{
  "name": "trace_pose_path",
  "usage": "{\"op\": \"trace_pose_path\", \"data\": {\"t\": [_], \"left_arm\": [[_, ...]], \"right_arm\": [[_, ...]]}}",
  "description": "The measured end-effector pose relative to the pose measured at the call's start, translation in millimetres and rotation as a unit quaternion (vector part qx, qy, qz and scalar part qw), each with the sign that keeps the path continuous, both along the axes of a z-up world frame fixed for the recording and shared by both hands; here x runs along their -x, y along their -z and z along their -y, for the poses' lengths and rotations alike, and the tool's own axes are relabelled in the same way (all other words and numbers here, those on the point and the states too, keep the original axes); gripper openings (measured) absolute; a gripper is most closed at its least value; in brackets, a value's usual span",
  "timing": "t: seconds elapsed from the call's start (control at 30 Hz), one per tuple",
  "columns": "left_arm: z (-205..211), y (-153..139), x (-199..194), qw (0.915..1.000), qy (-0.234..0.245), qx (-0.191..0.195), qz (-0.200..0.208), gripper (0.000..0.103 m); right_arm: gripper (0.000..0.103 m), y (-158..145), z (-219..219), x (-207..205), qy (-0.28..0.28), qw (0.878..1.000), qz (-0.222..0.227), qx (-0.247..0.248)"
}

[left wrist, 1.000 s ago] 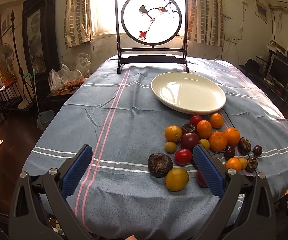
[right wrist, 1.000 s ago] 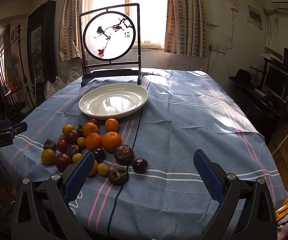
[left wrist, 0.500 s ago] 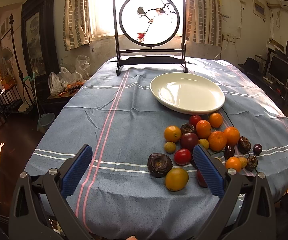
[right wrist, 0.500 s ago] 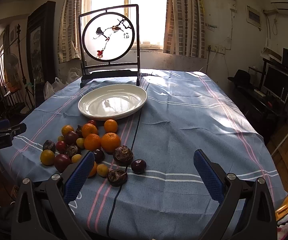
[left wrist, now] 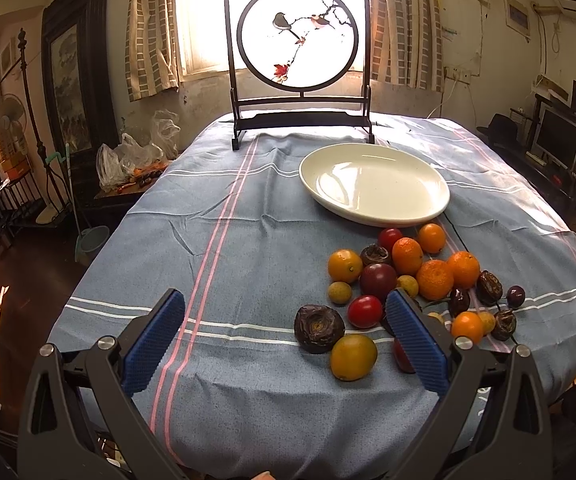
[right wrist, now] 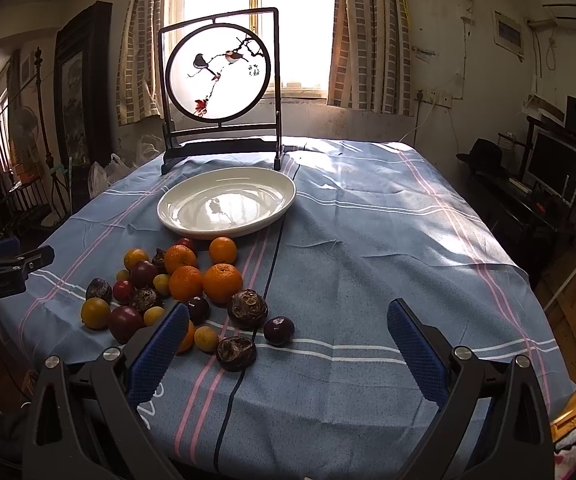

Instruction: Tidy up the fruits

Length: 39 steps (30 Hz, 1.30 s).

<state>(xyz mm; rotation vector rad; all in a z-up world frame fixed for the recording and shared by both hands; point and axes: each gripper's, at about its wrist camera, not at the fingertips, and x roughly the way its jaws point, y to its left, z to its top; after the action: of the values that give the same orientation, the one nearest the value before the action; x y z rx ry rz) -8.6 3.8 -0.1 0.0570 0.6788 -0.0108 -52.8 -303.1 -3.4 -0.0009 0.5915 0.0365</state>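
Note:
A pile of fruit point(left wrist: 416, 280) lies on the blue striped tablecloth: oranges, red and purple round fruits, small yellow ones and dark wrinkled ones. It also shows in the right wrist view point(right wrist: 183, 292). An empty white oval plate point(left wrist: 372, 212) point(right wrist: 191, 232) sits just behind the pile. My left gripper point(left wrist: 283, 332) is open and empty, near the table's front edge, left of the pile. My right gripper point(right wrist: 288, 344) is open and empty, to the right of the pile. A dark wrinkled fruit point(left wrist: 319, 328) and a yellow-orange fruit point(left wrist: 352, 357) lie closest to my left gripper.
A dark wooden stand with a round bird painting point(left wrist: 298, 40) point(right wrist: 219, 76) stands at the table's far end. The table point(left wrist: 207, 240) drops off on all sides. Furniture and plastic bags point(left wrist: 127, 160) line the left wall, a monitor point(right wrist: 552, 168) the right.
Both grippers have shifted slightly; the views have drifted a little. Nothing on the table has moved and both grippers stay open.

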Motion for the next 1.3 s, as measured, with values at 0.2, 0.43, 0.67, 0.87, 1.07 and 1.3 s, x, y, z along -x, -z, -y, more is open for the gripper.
{"op": "trace_pose_path", "data": {"t": [0.2, 0.43, 0.67, 0.87, 1.07, 1.3], "left_arm": [[-1, 6, 0, 1.0000, 0.001, -0.002, -0.006, 0.099], [14, 38, 7, 0.9963, 0.078, -0.019, -0.030, 0.099], [33, 81, -5, 0.9878, 0.126, -0.029, -0.086, 0.047], [37, 91, -12, 0.9879, 0.128, -0.024, -0.084, 0.047], [41, 90, -8, 0.9874, 0.141, -0.014, -0.069, 0.036], [28, 58, 2, 0.9919, 0.125, 0.001, -0.023, 0.036]], "right_arm": [[0.099, 0, 1, -1, 0.000, 1.000, -0.001, 0.000], [0.099, 8, 3, 0, 0.000, 1.000, -0.006, -0.003], [0.099, 20, 12, -5, 0.010, 1.000, -0.024, -0.014], [0.099, 25, 13, -5, 0.007, 1.000, -0.026, -0.012], [0.099, 36, 17, -11, 0.004, 0.999, -0.044, -0.015], [0.085, 64, -10, -25, -0.091, 0.992, -0.083, -0.004]]}}
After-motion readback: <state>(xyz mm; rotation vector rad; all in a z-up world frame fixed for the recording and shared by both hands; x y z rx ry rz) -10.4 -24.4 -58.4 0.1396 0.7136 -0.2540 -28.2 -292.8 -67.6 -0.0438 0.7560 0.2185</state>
